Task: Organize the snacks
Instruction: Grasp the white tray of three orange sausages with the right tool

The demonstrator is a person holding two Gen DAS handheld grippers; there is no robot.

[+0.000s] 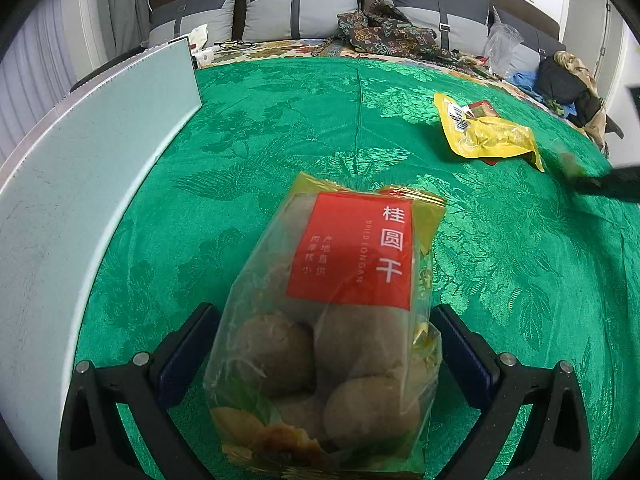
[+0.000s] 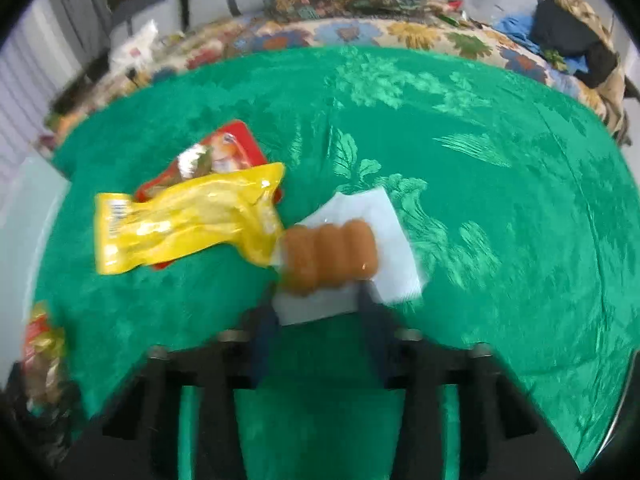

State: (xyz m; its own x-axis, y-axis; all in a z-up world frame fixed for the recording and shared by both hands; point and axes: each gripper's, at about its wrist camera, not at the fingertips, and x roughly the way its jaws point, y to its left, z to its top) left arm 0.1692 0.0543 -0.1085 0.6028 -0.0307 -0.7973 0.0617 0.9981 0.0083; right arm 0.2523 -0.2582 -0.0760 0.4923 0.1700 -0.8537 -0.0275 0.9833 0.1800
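A clear bag of dried longan (image 1: 332, 320) with a red label stands between the fingers of my left gripper (image 1: 326, 320), whose pads touch its sides; the gripper is shut on it. The same bag shows blurred at the left edge of the right wrist view (image 2: 40, 344). My right gripper (image 2: 318, 296) is shut on the near edge of a white packet of brown sausage-like pieces (image 2: 332, 252). Beside it a yellow snack packet (image 2: 180, 224) lies on top of a red packet (image 2: 236, 148). In the left wrist view the yellow packet (image 1: 488, 136) lies at the far right.
A green patterned cloth (image 1: 280, 120) covers the table. A pale flat panel (image 1: 80, 180) stands along its left side. Behind the table are a sofa with grey cushions (image 1: 300, 8), crumpled fabric (image 1: 384, 32) and a dark bag (image 1: 568, 80).
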